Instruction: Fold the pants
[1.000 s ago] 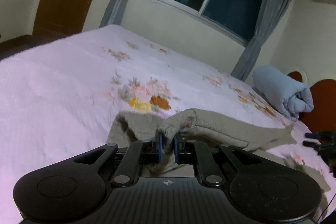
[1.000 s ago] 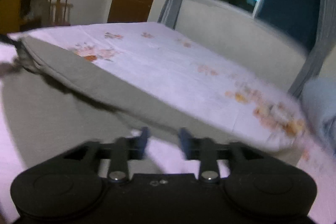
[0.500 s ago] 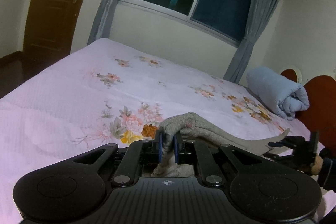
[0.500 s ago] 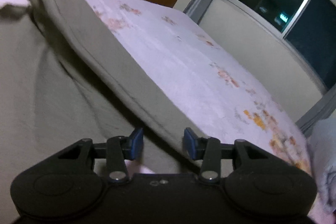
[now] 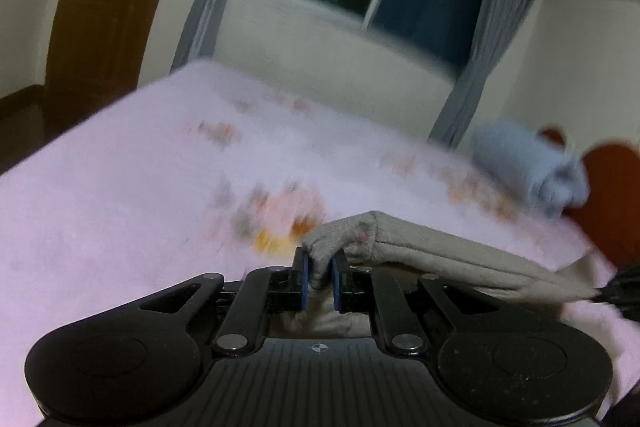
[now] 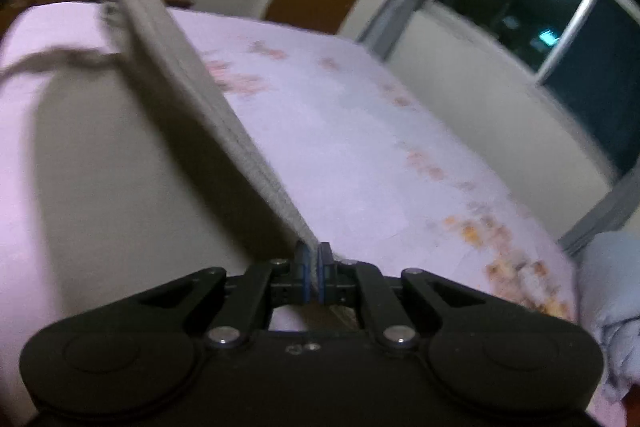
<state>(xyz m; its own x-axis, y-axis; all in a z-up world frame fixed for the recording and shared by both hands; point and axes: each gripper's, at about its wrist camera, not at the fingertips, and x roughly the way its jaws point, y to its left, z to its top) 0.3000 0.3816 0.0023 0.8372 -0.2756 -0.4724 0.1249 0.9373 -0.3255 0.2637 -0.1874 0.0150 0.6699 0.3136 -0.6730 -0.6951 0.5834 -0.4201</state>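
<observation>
Pants [image 5: 460, 255] hang stretched above the bed [image 5: 120, 187], left gripper [image 5: 319, 281] pinching the near-left end, right gripper [image 6: 314, 277] just clamped on the right; I fear that thin edge slipping free.

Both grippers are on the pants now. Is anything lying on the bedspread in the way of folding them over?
Nothing visible. The left gripper and right gripper each pinch the grey pants, and the pink bedspread near them is bare. The rolled blue blanket sits apart, by the headboard.
</observation>
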